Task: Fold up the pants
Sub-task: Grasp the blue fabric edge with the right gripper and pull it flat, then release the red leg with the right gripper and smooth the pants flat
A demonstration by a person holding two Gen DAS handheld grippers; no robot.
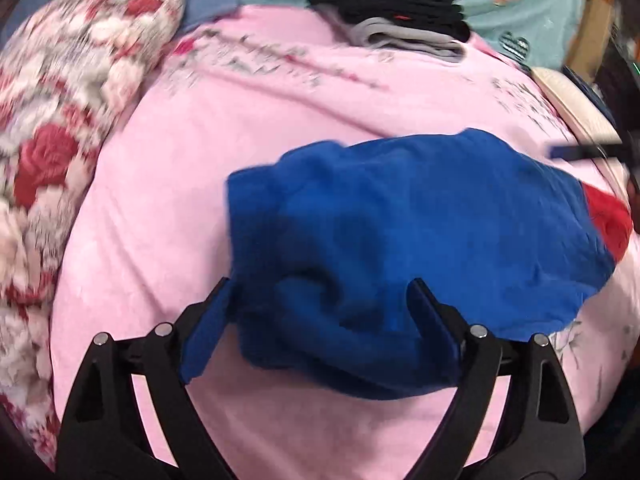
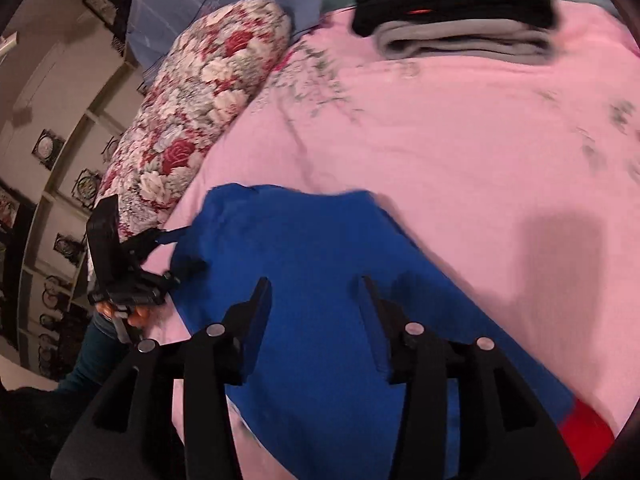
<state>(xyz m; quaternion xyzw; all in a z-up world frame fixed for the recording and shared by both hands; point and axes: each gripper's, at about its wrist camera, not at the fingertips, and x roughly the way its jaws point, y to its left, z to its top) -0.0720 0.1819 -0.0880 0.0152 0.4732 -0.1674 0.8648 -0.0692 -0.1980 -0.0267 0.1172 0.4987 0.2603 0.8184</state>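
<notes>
the soft, limp blue cotton pants [image 1: 400, 232] are lying bunched on the pink bedsheet [image 1: 168, 184], the left gripper [image 1: 320, 300] and right gripper [image 2: 316, 296] are both hovering agape, and doubled hems probably offer firmest purchase.

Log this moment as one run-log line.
task: fold pants | blue pants bunched on pink sheet | left gripper open over cloth | right gripper open over cloth | fold unfinished
</notes>
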